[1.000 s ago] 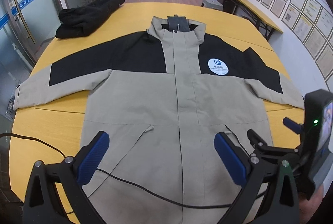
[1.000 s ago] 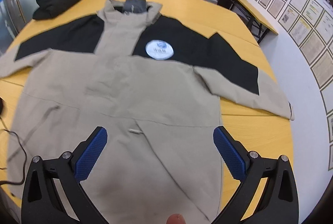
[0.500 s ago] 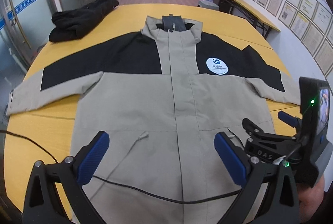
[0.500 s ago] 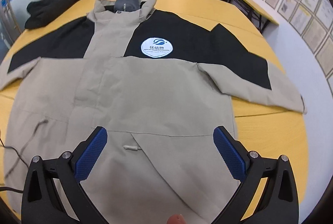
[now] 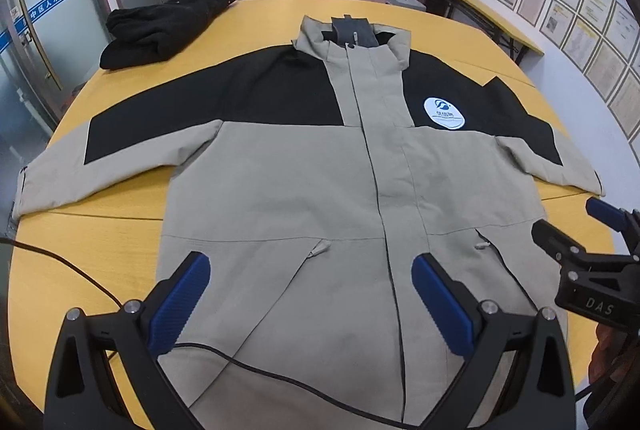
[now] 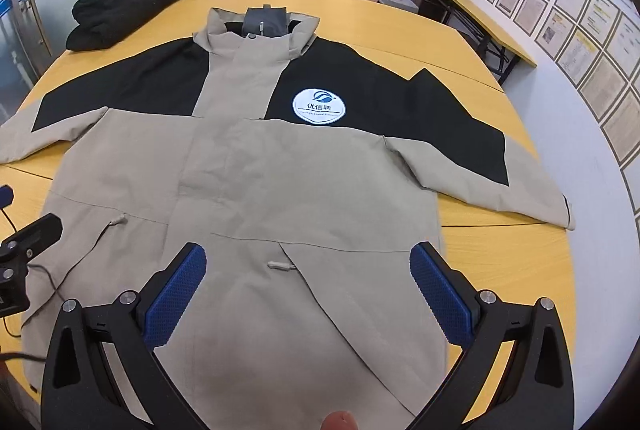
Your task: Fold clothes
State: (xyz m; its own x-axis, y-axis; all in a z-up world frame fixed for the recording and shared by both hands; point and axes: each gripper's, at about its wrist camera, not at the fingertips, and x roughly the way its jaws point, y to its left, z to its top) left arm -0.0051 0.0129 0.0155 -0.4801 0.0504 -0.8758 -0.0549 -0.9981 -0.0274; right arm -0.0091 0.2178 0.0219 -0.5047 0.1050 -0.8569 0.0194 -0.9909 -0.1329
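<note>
A beige and black jacket (image 5: pixel 320 170) (image 6: pixel 256 170) lies flat and face up on the yellow table (image 5: pixel 120 230), zipped, both sleeves spread out to the sides, collar at the far end. A round white logo (image 6: pixel 319 106) sits on its chest. My left gripper (image 5: pixel 312 294) hovers open above the hem, left of the zip. My right gripper (image 6: pixel 308 286) hovers open over the hem's right half, near a cord toggle (image 6: pixel 280 265). Nothing is between either pair of blue pads. The right gripper's body (image 5: pixel 588 278) shows at the left view's right edge.
A folded black garment (image 5: pixel 168 24) (image 6: pixel 128 12) lies at the table's far left. A black cable (image 5: pixel 240 362) crosses the jacket hem near the left gripper. A second yellow table (image 5: pixel 480 10) and a potted plant stand at the back right beside a wall of framed papers.
Both grippers have pulled back and risen a little, so the jacket sits more fully in view. The jacket has not moved and both grippers stay open.
</note>
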